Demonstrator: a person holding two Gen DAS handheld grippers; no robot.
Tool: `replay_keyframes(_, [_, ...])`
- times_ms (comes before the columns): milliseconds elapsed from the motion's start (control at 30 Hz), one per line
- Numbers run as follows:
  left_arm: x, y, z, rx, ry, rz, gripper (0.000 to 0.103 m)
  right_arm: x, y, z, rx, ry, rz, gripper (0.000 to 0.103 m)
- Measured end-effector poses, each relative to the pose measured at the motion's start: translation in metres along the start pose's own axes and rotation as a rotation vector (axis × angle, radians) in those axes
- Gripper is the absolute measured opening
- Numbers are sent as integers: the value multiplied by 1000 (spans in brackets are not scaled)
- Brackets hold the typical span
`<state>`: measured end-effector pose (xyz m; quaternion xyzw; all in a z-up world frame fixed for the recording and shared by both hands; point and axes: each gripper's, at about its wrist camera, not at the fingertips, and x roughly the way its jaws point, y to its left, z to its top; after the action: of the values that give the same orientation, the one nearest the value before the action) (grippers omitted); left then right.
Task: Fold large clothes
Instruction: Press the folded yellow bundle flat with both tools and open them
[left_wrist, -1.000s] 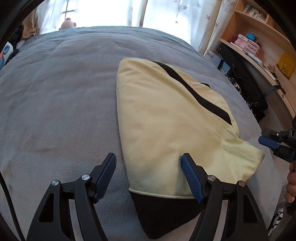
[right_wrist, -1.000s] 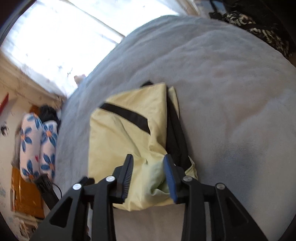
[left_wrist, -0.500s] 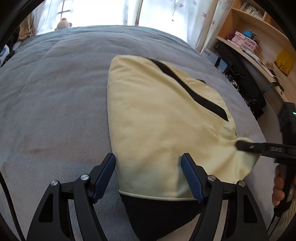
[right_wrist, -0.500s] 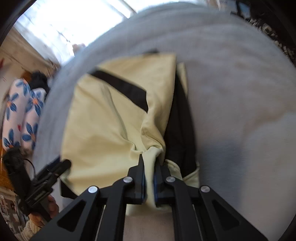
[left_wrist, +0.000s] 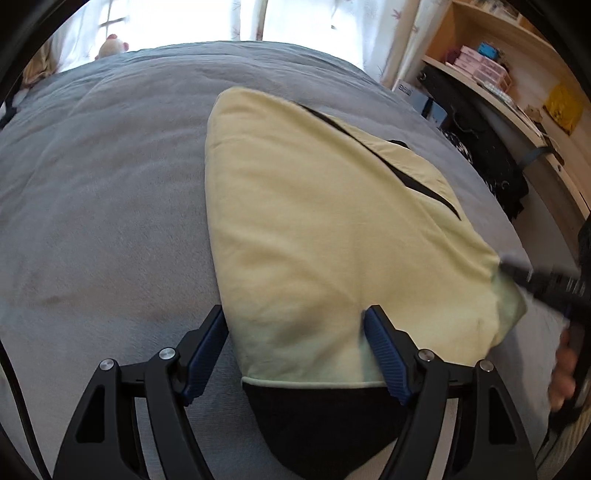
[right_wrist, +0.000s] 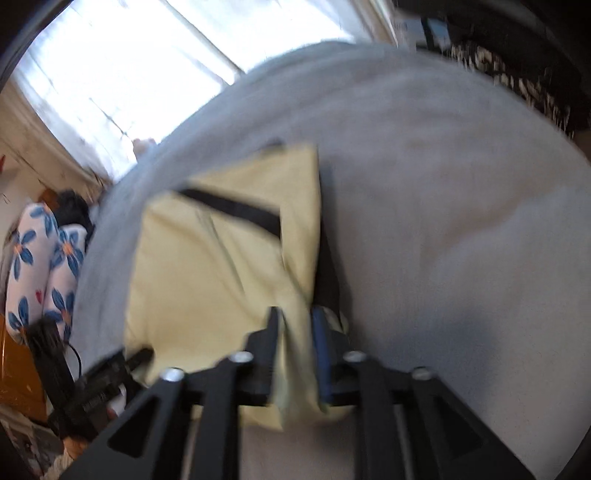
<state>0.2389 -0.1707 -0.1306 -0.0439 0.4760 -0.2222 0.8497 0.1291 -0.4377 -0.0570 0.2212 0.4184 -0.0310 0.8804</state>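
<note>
Yellow garment (left_wrist: 332, 240) with black trim lies folded on the grey bedspread (left_wrist: 103, 206), right of centre. Left gripper (left_wrist: 295, 354) jaws wide, straddling the near hem, pads off the cloth. Right gripper (right_wrist: 295, 332) at the near right corner: jaws have just been opening, partly apart, a fold of cloth between them.

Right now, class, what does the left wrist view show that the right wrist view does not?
Only the left view shows the wooden shelves with pink boxes and the garment's black end.
Only the right view shows the flowered pillows.
Both show the yellow garment on the grey bed, the open left gripper and the right gripper, whose jaws have just been opening with a yellow fold between them.
</note>
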Motion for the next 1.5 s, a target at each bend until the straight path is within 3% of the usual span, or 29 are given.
replay_keyframes(67, [0, 5, 9, -15, 21, -32, 74, 0, 2, 15, 2, -43, -14, 58])
replay_keyframes(200, [2, 24, 34, -101, -11, -89, 74, 40, 2, 54, 52, -16, -21, 58])
replay_keyframes(300, [14, 34, 56, -137, -24, -62, 74, 68, -4, 72, 68, 26, -39, 56])
replay_keyframes(333, [21, 36, 63, -145, -18, -52, 74, 82, -1, 78, 58, 40, -64, 52])
replay_keyframes(400, [33, 40, 71, -156, -2, -51, 74, 100, 2, 79, 19, 88, -72, 3])
replay_keyframes(433, [38, 40, 75, -160, 4, -48, 73, 106, 2, 79, 0, 108, -94, 3])
replay_keyframes(500, [41, 38, 79, -156, -7, -49, 73, 95, 0, 78, -20, 54, -109, 1])
replay_keyframes(600, [51, 34, 77, -128, -13, -18, 73, 102, -26, 71, 51, 84, -137, 1])
replay_keyframes(667, [56, 34, 76, -133, -13, 1, 73, 113, -36, 63, 38, 139, -227, 0])
replay_keyframes(767, [53, 34, 77, -152, -7, 4, 73, 95, -40, 59, 53, 126, -184, 0])
replay_keyframes(900, [43, 19, 77, -104, -10, 68, 73, 55, -28, 58, 29, 56, -158, 1])
replay_keyframes(1167, [-15, -17, 59, 16, -66, 94, 73, 13, 7, 32, -47, 76, -101, 1])
replay_keyframes(1233, [-33, -17, 51, 23, -67, 82, 73, 6, 17, 24, -63, 85, -96, 4])
replay_keyframes(1367, [-60, -24, 36, 30, -45, 43, 73, -8, 34, 6, -88, 108, -67, 21])
replay_keyframes(1500, [-83, -26, 21, 26, -44, 20, 73, -26, 52, -10, -137, 113, -47, 24])
